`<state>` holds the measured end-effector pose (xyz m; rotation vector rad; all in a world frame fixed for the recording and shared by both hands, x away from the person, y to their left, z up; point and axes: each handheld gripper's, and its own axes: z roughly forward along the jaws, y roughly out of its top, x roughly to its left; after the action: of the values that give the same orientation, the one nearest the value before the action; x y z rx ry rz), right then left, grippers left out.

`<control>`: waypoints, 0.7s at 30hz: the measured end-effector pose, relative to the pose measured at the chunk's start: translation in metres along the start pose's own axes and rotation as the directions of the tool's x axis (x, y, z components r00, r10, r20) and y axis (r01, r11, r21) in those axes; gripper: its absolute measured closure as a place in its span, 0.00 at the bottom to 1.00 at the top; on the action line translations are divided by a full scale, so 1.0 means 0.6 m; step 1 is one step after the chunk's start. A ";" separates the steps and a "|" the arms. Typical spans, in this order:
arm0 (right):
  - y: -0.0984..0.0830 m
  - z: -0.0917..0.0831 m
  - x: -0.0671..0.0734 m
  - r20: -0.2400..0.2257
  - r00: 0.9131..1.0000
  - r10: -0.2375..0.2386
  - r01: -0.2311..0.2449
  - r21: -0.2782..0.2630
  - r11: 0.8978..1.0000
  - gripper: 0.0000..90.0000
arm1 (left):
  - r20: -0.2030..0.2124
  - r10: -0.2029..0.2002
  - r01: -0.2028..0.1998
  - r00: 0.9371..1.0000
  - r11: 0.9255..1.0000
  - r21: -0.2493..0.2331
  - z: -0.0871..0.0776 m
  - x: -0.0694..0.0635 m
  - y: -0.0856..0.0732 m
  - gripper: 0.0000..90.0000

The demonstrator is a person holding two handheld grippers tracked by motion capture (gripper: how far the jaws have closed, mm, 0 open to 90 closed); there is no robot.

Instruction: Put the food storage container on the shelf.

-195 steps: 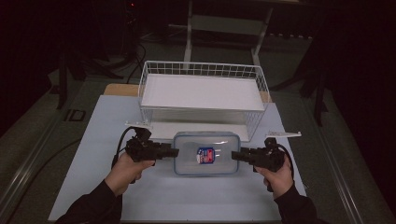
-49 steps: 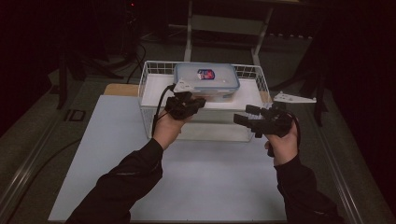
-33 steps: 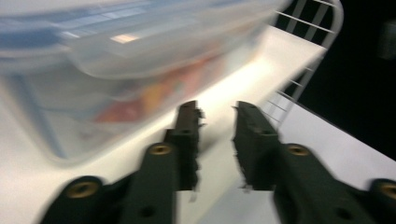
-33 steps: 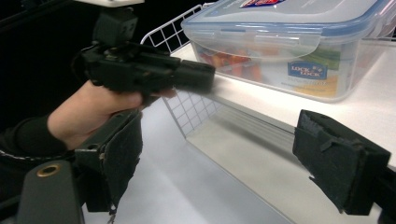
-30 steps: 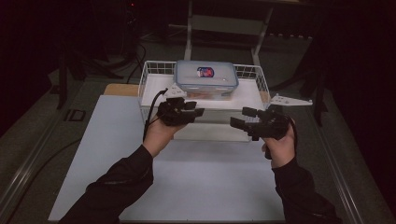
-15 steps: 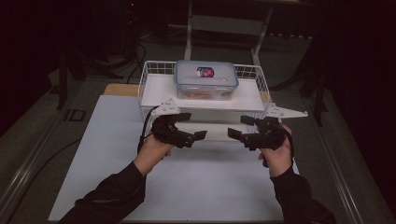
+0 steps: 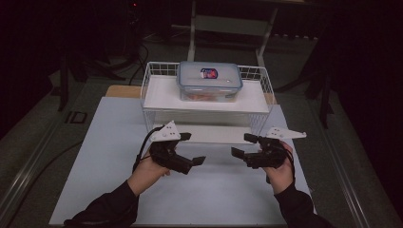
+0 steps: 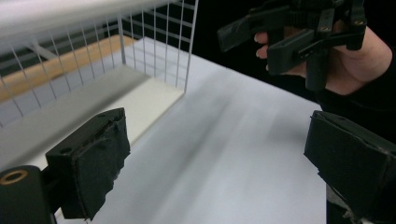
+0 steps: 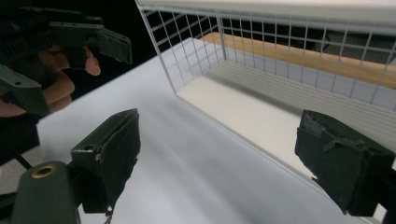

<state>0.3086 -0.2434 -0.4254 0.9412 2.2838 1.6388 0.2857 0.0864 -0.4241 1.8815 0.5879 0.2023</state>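
Both grippers hanging over the white mat (image 7: 95, 156), w/ nothing between jaws: left gripper (image 7: 192, 152) jaws wide, just been opening; right gripper (image 7: 242, 147) gaping too. Lidded box (image 7: 209, 80) sitting apart on wire rack (image 7: 157, 97) top shelf.

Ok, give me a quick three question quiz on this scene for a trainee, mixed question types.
1. True or false: the lidded container sits on the top shelf of the wire rack.
2. What do the jaws of the left gripper hold?
3. Multiple choice: where is the right gripper? A) above the container B) in front of the rack, over the white table C) inside the rack's lower shelf

Key
1. True.
2. Nothing; they stand open, having just opened wide.
3. B; its jaws are open and empty too.
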 end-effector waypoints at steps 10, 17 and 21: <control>-0.056 -0.001 0.005 0.017 0.999 -0.032 0.031 0.034 0.999 0.16 | -0.016 -0.047 0.047 0.999 0.999 0.012 -0.010 0.012 -0.071 0.07; -0.086 -0.005 0.005 0.026 0.999 -0.028 0.026 0.056 0.998 0.16 | -0.049 -0.052 0.054 0.997 0.998 0.036 -0.025 0.022 -0.115 0.07; -0.101 -0.006 0.000 0.036 0.999 -0.030 0.028 0.070 0.997 0.16 | -0.067 -0.063 0.066 0.996 0.997 0.050 -0.034 0.028 -0.140 0.07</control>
<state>0.2831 -0.2580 -0.4788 0.9407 2.3324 1.5263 0.2666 0.1346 -0.4950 1.9090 0.7039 0.2091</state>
